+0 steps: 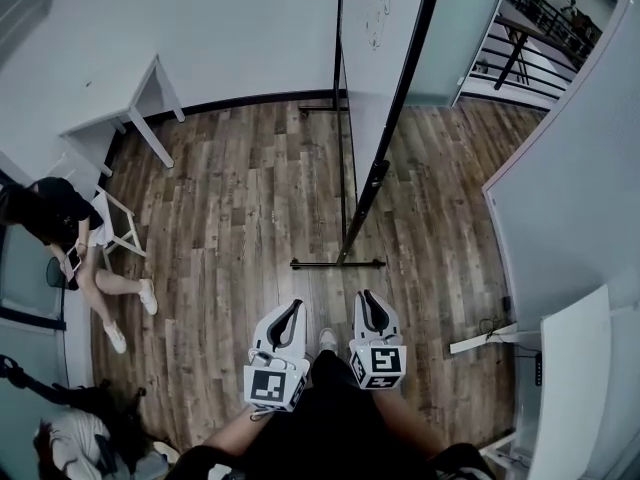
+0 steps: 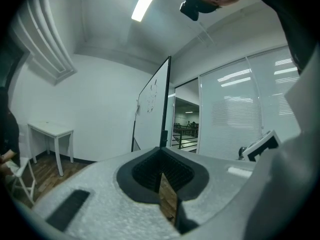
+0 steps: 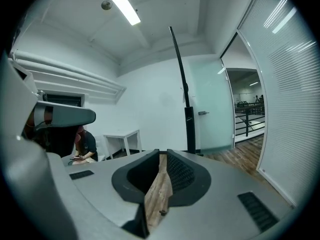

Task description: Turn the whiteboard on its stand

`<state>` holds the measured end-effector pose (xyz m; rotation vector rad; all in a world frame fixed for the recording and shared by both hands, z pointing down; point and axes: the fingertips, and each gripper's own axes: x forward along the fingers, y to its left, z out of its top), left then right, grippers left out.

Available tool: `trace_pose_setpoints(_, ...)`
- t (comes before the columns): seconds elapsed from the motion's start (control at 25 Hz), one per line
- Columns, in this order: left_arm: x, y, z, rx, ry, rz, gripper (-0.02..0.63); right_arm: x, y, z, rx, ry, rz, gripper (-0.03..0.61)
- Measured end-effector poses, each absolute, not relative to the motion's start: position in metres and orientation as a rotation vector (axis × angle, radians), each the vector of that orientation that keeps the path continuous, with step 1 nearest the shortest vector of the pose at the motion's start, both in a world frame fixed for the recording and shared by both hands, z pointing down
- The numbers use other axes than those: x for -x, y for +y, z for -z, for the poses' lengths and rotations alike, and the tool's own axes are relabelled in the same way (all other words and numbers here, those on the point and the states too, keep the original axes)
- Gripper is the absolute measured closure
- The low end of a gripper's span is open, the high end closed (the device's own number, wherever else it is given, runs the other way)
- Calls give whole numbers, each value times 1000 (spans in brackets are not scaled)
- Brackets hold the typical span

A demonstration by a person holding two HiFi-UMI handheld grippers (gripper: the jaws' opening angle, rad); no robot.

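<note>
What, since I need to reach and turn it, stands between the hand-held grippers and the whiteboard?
Nothing visible: only bare wood floor lies between the left hand-held gripper, the right hand-held gripper and the whiteboard. The table and seated person are off to the left.

Left gripper, jaws together and empty, whiteboard nearly edge-on ahead, white table at left, ceiling light above

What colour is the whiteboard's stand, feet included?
Black: the stand shows best in the head view, dark against the wooden floor.
</note>
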<state>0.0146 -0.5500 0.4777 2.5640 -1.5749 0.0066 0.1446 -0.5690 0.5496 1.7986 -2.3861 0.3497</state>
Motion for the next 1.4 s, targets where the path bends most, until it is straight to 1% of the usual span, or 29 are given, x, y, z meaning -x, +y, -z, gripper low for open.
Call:
trace_pose_setpoints(0.28, -32, -623, -476, -2553, -1585, -16, 595, -164, -653, -559, -1799, -2346, -355, 560)
trace_pose_setpoints(0.44, -44, -655, -480, -2554, -1573, -23, 595, -177, -693, -573, -1805, -2314, -381, 515)
trace_pose_setpoints(1.04, -58, -719, -494, -2517, -1590, -57, 595, -195, -804, -638, -1786, -2196, -498, 403)
trace_pose_setpoints(1.4, -55, -732, -501, -2492, -1611, -72, 595, -200, -846, -659, -1805, -2146, -512, 380)
